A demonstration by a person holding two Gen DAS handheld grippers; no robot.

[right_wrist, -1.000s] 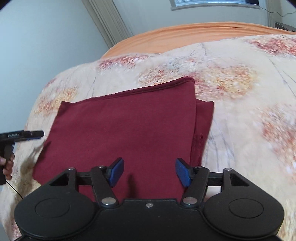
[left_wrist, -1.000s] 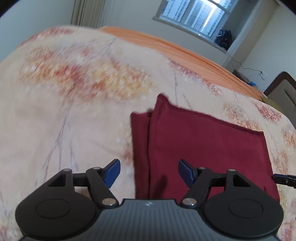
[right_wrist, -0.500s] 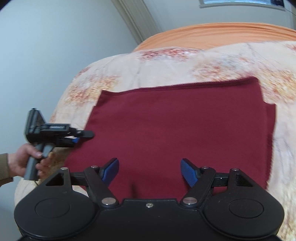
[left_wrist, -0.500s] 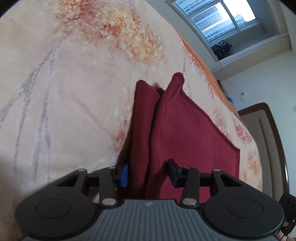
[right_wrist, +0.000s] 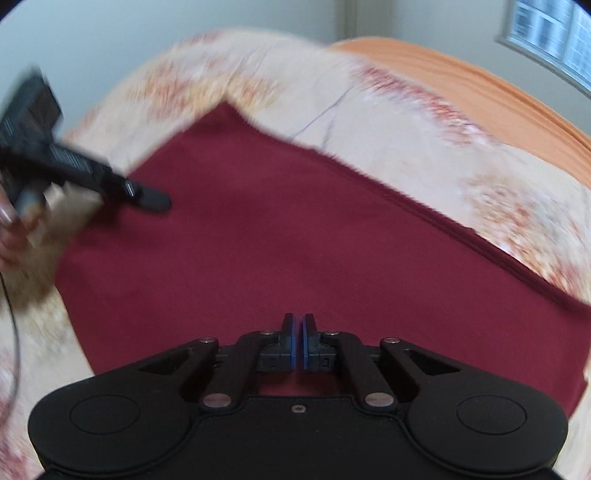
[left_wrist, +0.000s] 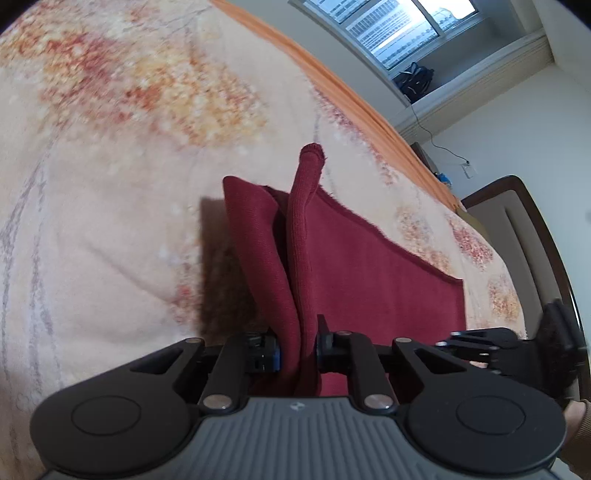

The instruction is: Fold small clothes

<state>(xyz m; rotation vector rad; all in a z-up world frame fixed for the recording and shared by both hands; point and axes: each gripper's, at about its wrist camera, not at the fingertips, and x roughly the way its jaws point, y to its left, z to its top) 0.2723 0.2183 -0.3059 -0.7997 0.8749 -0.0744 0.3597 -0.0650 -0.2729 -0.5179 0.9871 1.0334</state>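
Note:
A dark red folded garment lies on a floral bedspread. My left gripper is shut on the garment's left folded edge, which stands up in a ridge between the fingers. In the right wrist view the same garment fills the middle. My right gripper is shut at the garment's near edge, pads together; whether cloth is pinched between them is not visible. The left gripper also shows at the left of the right wrist view, held by a hand.
An orange sheet borders the bedspread at the far side. A window and a dark bag on its sill are behind. A brown headboard stands at the right. Bedspread extends to the left of the garment.
Both grippers have gone from open to shut. The left one closed on the garment's left edge and raised it. The right one moved to the near edge and closed.

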